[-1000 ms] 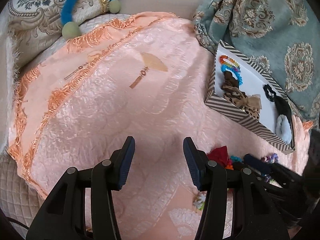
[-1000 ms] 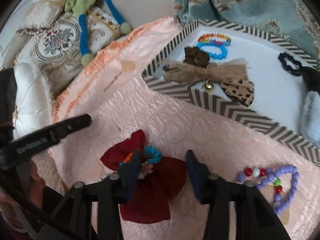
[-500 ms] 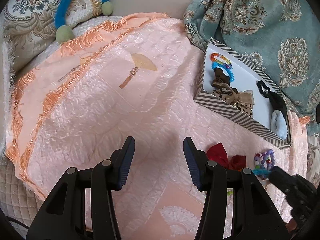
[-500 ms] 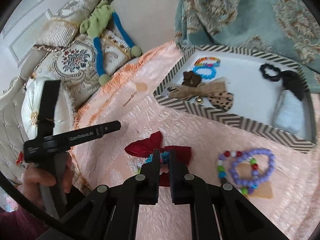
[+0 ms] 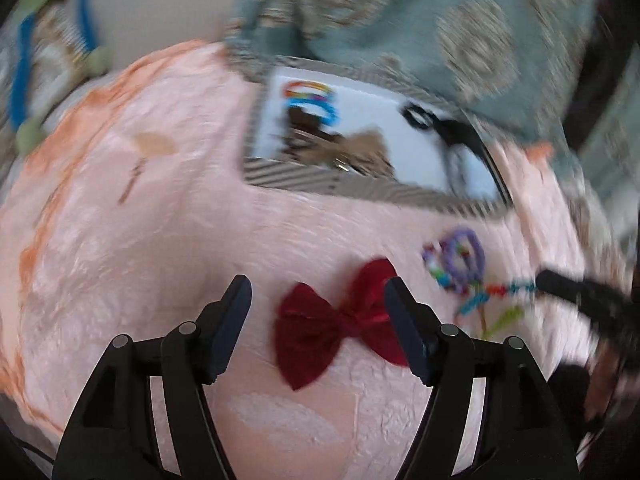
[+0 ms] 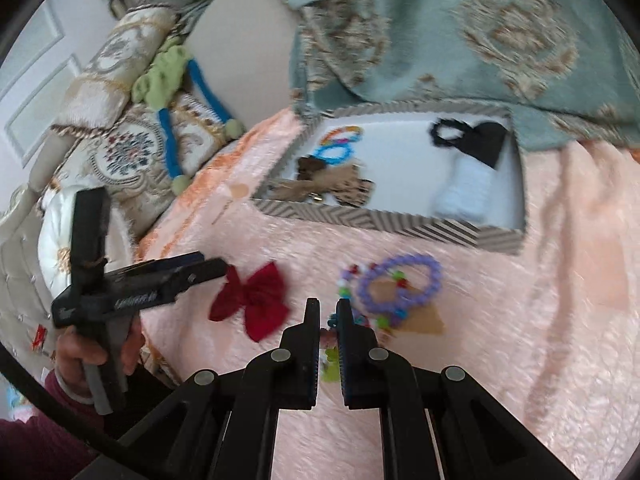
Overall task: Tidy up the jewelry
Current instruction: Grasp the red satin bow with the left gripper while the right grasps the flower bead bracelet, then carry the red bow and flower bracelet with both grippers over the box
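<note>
A dark red bow (image 5: 340,320) lies on the pink quilt between the fingers of my open left gripper (image 5: 318,292); it also shows in the right wrist view (image 6: 252,300). My right gripper (image 6: 328,312) is shut on a multicoloured bead bracelet (image 5: 496,296) and holds it above the quilt, right of the bow. A purple bead bracelet (image 6: 400,288) lies on the quilt beyond it. The striped box (image 6: 360,220) at the back holds bead bracelets (image 6: 336,146), a tan bow (image 6: 320,186), black hair ties (image 6: 468,138) and a pale blue piece (image 6: 464,188).
A teal patterned blanket (image 6: 460,32) lies behind the box. Embroidered cushions (image 6: 128,148) and a blue-and-green plush toy (image 6: 172,80) sit at the left. The quilt's orange fringe edge (image 5: 36,248) runs down the left side.
My left gripper swung right, so the red bow now sits between its fingers. My right gripper, shut on the multicoloured bracelet, lifted and carried it right, off the bow.
</note>
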### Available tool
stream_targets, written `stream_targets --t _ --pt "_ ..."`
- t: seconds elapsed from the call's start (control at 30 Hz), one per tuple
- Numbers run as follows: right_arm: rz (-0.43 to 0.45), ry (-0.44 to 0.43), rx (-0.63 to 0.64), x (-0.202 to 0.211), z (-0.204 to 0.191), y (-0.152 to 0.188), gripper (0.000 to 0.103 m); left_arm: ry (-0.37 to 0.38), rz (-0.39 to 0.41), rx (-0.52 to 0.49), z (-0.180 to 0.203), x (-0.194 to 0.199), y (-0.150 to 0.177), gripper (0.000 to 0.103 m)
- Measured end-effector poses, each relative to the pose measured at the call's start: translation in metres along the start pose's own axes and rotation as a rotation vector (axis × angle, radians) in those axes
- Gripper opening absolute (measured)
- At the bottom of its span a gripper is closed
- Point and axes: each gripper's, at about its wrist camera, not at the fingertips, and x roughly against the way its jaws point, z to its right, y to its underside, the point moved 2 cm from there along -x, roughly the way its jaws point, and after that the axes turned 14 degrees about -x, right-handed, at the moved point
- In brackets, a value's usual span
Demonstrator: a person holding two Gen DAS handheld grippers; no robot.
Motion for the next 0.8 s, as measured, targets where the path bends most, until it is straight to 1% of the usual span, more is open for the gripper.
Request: stream_targets --t 0.07,0.13,0.27,0.37,0.47,0.5,0.57,0.6,0.67,0.73,0.8 --pt "0.002 0.003 -0.010 0.002 0.005 0.001 0.007 -0.005 -0.021 -0.096 0.016 -0.004 0.002 0.070" --pt "0.004 0.000 -0.015 0.005 0.007 0.000 0.007 -0.012 -0.034 -0.155 0.025 -0.008 0.005 0.070" --pt "0.007 -0.008 -0.014 0.006 0.006 0.000 0.007 -0.077 -0.074 -0.258 0.035 -0.021 0.011 0.070" --pt "0.007 -0.016 -0.015 0.005 0.003 0.000 0.007 -0.072 -0.097 -0.268 0.034 -0.031 0.013 0.070" --pt "0.003 -0.018 -0.017 0.002 0.003 0.000 0.007 -0.050 -0.110 -0.253 0.031 -0.040 0.012 0.069" --pt "0.002 -0.018 -0.018 0.001 0.003 0.000 0.007 -0.045 -0.117 -0.246 0.030 -0.042 0.012 0.066" --pt "0.005 -0.019 -0.020 0.002 0.003 0.000 0.007 -0.012 -0.131 -0.218 0.029 -0.046 0.012 0.037" --pt "0.009 -0.020 -0.022 0.003 0.003 0.000 0.007 0.010 -0.133 -0.196 0.029 -0.046 0.012 0.037" --pt "0.019 -0.027 -0.020 0.007 0.001 -0.001 0.007 0.017 -0.116 -0.169 0.027 -0.042 0.012 0.027" --pt "0.030 -0.031 -0.010 0.011 -0.003 -0.003 0.007 0.039 -0.098 -0.132 0.025 -0.038 0.011 0.024" --pt "0.039 -0.035 -0.005 0.015 -0.006 -0.005 0.007 0.051 -0.080 -0.083 0.020 -0.033 0.011 0.023"
